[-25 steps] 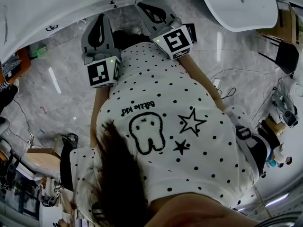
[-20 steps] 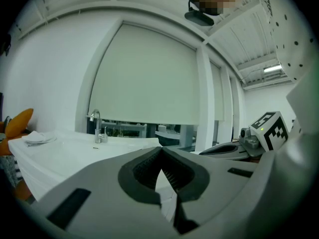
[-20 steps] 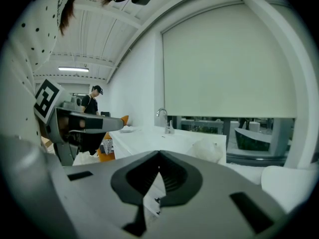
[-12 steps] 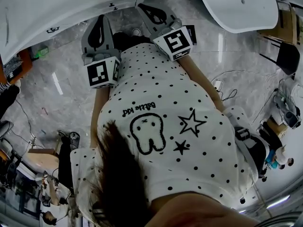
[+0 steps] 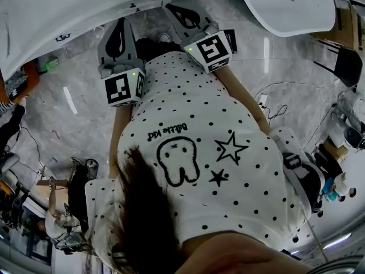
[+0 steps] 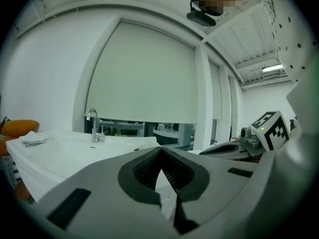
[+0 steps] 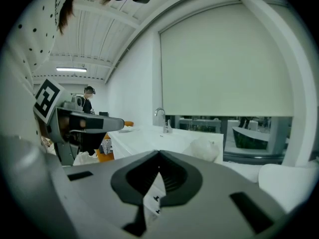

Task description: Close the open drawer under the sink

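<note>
Left gripper and right gripper sit side by side, both pinched shut on nothing. Just past their tips is the drawer front, under the sink. Whether it is open is unclear.

The left gripper is looking like matt grey plastic; the tap at left is gleaming like metal.

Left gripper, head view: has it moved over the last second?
No. The grey left gripper sits at the same spot below the white sink counter.
</note>
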Demonstrator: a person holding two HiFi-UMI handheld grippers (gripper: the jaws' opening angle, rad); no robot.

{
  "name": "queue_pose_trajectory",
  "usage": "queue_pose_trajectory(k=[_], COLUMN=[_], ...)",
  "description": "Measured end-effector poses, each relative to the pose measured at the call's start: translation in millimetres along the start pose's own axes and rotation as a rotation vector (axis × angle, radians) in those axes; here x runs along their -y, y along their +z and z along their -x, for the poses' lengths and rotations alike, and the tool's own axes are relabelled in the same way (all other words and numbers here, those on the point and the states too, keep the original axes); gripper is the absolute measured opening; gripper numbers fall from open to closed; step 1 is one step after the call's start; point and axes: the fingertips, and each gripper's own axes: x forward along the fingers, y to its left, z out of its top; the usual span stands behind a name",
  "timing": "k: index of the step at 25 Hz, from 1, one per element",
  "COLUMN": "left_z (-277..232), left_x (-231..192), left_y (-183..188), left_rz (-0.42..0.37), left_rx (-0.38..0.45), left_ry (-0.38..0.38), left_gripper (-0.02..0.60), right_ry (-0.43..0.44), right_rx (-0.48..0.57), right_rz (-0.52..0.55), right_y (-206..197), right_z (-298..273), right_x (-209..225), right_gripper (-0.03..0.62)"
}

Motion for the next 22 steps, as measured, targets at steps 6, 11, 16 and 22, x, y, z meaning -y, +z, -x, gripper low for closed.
queue_pose_trajectory(k=[6,11,16,22], left_z=[-2.3,-2.0,-1.2,1.7], left_x=[-2.6,-3.6,-9.5,-8.6], left_y=[-3.6,-2.6,-6.3,-2.5], left_rz=[0.004,0.009,0.015,0.023], left_rx=[-0.006,-0.006,-0.005,0.002], left_ry=[0.001,0.001,0.000,0.007], left_gripper=[0.005,0.005,0.005,0.005], right_ry=[-0.006,-0.010,-0.011,-0.007], right_rx=[-0.005,-0.009,-0.014,-0.017], right_rz=[-0.001,0.002,0.005,0.008], right_y=[-2.8,-2.1,-5.2,-3.4], right_z=[-2.2,-0.9,-5.3,-3.2], right_x=[1.3,0.8,-3.1,-4.8], right_gripper=[0.014,0.014,0.014,0.014])
